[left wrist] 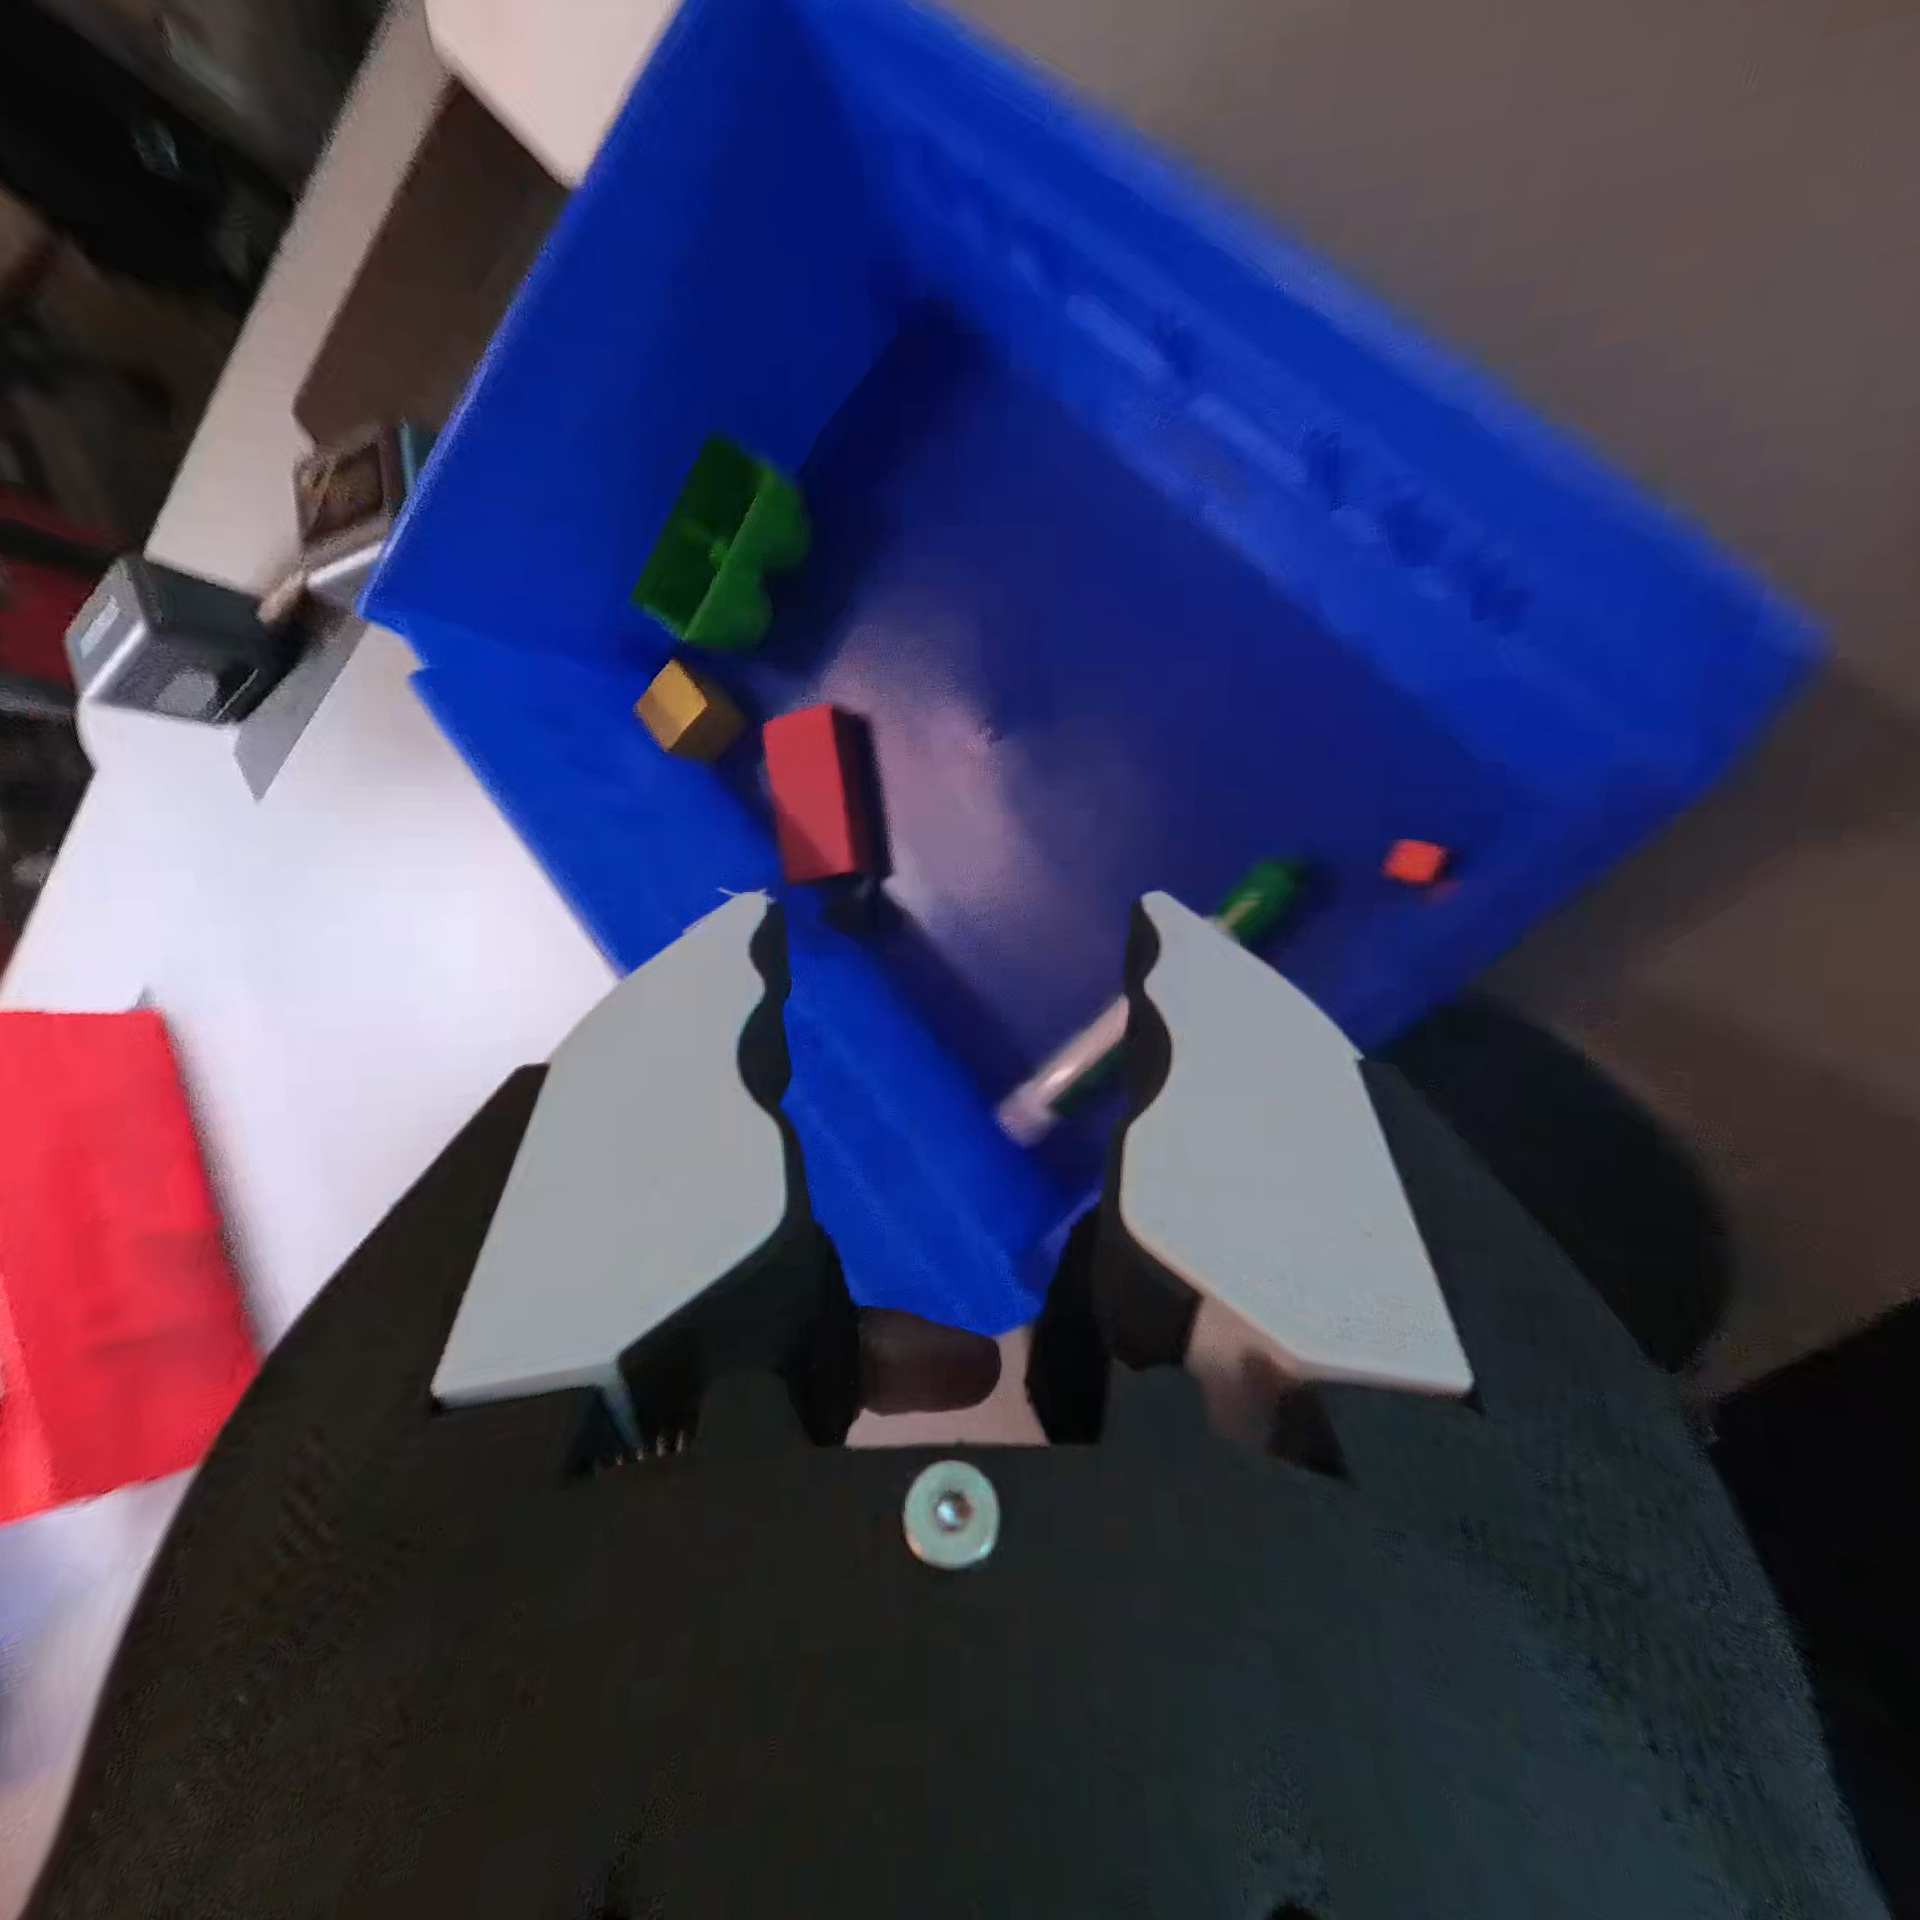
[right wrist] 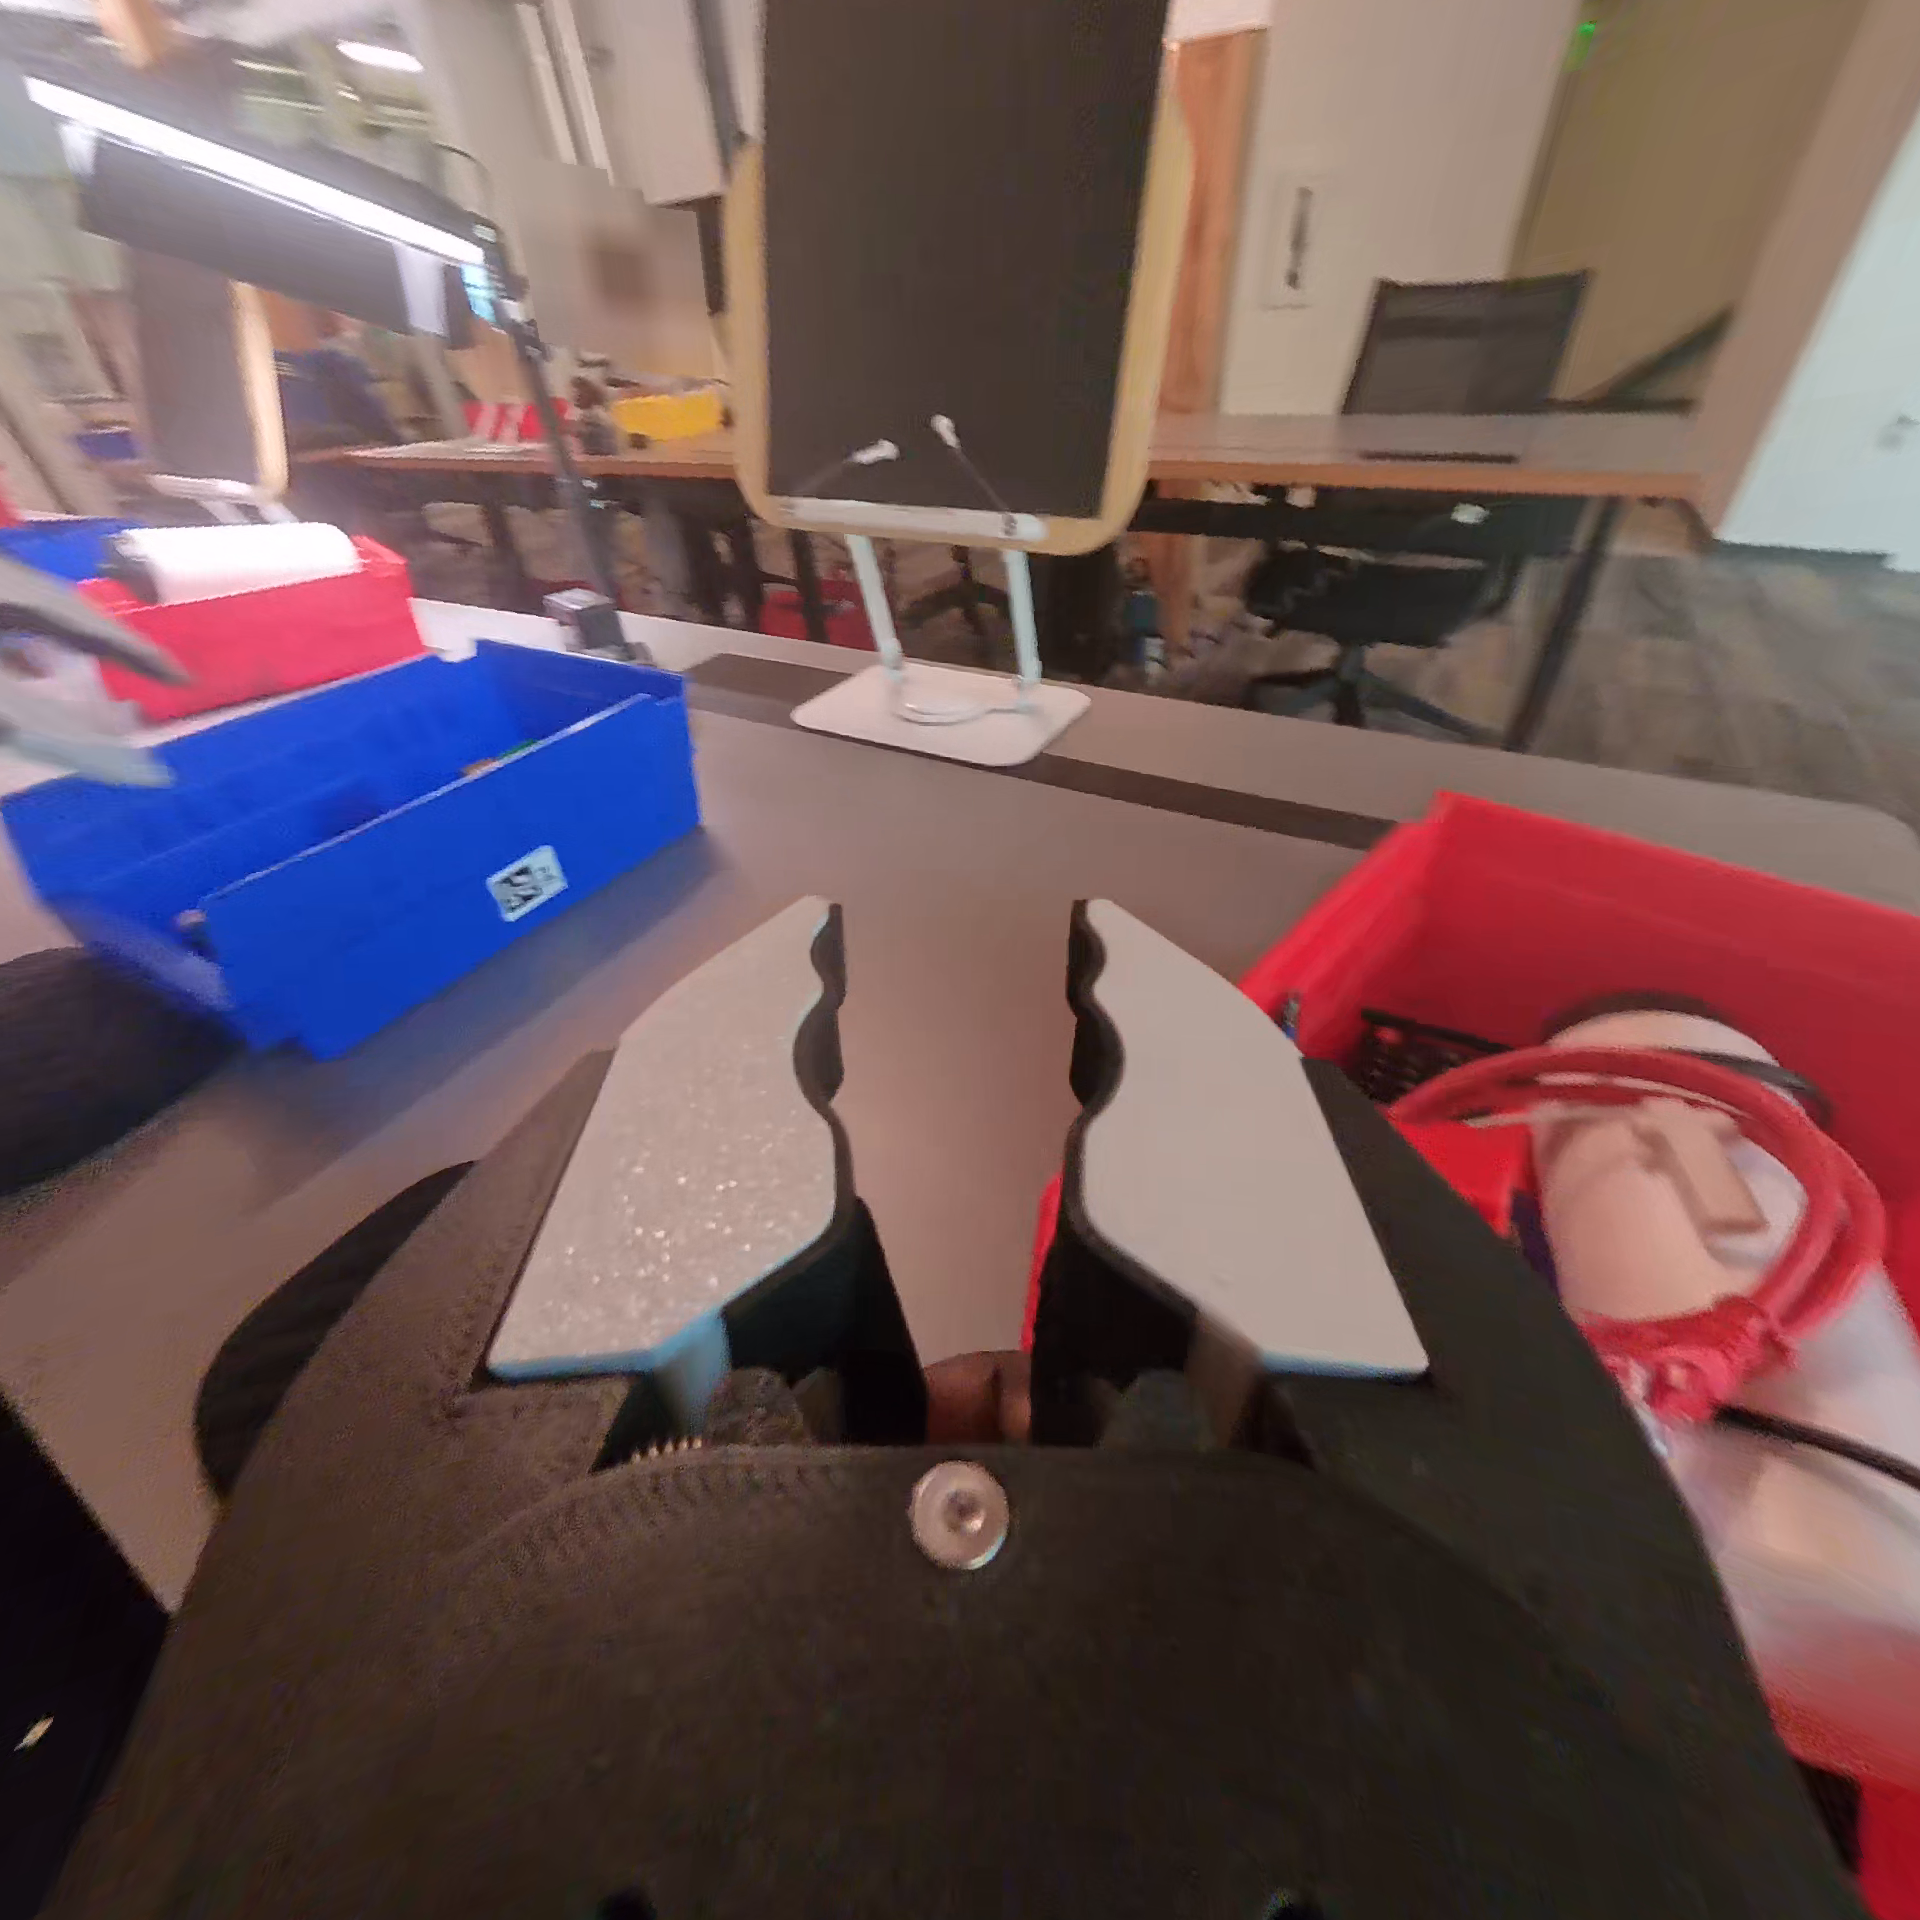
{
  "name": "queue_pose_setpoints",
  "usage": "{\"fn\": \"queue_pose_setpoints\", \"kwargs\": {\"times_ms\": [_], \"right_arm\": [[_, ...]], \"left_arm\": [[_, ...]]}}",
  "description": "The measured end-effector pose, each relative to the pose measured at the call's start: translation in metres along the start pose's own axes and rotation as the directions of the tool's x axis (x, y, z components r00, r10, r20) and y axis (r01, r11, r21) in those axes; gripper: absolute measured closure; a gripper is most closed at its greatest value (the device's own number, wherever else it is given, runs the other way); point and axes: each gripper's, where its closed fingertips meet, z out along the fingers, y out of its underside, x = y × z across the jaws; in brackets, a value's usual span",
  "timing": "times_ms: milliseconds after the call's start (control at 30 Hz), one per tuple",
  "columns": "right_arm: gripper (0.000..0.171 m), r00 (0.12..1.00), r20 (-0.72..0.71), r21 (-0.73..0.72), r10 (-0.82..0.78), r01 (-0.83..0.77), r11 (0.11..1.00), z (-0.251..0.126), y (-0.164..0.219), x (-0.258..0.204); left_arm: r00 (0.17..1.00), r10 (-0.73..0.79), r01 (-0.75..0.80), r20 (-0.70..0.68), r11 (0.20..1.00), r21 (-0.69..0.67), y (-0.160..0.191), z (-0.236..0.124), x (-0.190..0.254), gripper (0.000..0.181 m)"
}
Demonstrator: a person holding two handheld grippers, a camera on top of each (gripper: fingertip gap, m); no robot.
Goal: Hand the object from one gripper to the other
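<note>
Left gripper: jaws spread wide, nothing held, hanging over the blue bin. In the bin, frame centre: one red block, one yellow cube, one green brick, one small orange-red piece, one green piece, one pale stick.

Right gripper: jaws apart, empty, over the table. Red bin at right holds a red cable coil.

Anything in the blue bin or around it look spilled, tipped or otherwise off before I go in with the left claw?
Nothing spilled. In the blue plastic bin, the green toy brick lies on its side, hollow underside showing; the red block sits tilted near the wall. Both the left claw and the right claw are open and empty.
</note>
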Motion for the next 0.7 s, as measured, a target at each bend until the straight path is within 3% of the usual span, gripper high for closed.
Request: {"fn": "queue_pose_setpoints", "kwargs": {"times_ms": [233, 433, 700], "right_arm": [[0.134, 0.991, 0.135, 0.035, 0.001, -0.006, 0.999, -0.006, -0.011, -0.028], [0.136, 0.987, 0.155, 0.054, -0.051, 0.043, 0.998, -0.005, -0.018, -0.043], [0.139, 0.986, 0.131, 0.113, -0.098, 0.084, 0.990, -0.009, -0.030, -0.048]], "left_arm": [[0.992, -0.008, -0.049, -0.123, 0.887, -0.458, 0.020, 0.090, -0.038, 0.118], [0.989, -0.079, -0.006, -0.124, 0.819, -0.574, 0.033, 0.127, -0.050, 0.117], [0.979, -0.125, -0.017, -0.162, 0.740, -0.673, 0.044, 0.137, -0.044, 0.123]]}}
